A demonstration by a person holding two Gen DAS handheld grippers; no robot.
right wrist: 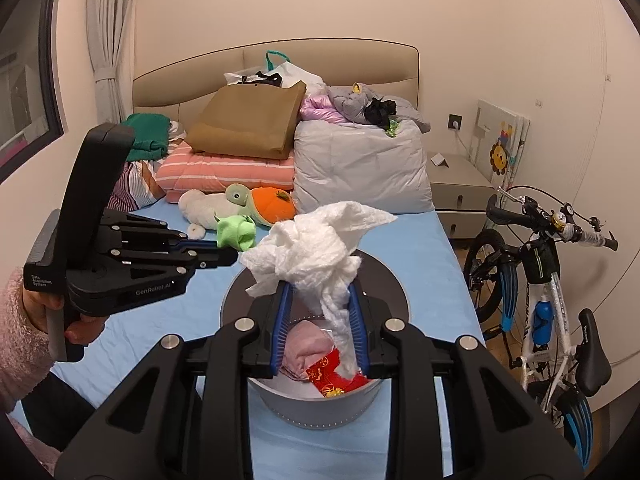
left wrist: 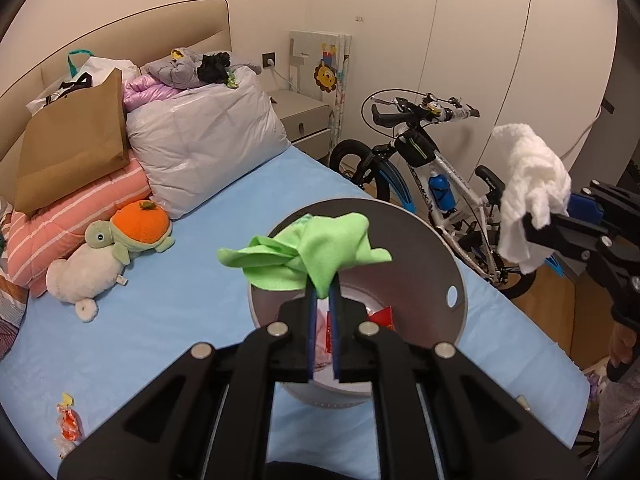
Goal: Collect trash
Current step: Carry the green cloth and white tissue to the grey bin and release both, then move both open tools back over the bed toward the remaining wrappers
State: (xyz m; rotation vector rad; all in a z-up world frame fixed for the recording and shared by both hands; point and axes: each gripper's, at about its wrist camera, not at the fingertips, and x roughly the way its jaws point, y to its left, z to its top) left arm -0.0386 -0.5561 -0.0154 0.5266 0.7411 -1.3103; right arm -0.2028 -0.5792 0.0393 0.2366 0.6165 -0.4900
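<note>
I was at the drop: my left gripper [left wrist: 323, 300] clamped the green cloth [left wrist: 320, 250] over the bin [left wrist: 456, 276]. My right gripper [right wrist: 320, 312] stood partly apart, its pads seemingly no longer pressing the white tissue [right wrist: 316, 256] between them. Next, both needed releasing into the bin.

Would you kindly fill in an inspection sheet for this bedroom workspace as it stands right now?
Surface: bed with a blue sheet.
Job's things: grey bin on the bed, holding pink and red scraps; green cloth; white tissue wad; a wrapper lying on the sheet.
Clutter: turtle plush, pillows, brown paper bag, folded bedding.
Grippers: left gripper shut on the green cloth; right gripper around the tissue, jaws parted, grip unclear.
Cables: cord from the wall socket.
Surroundings: bicycle, nightstand, wardrobe, curtain.
</note>
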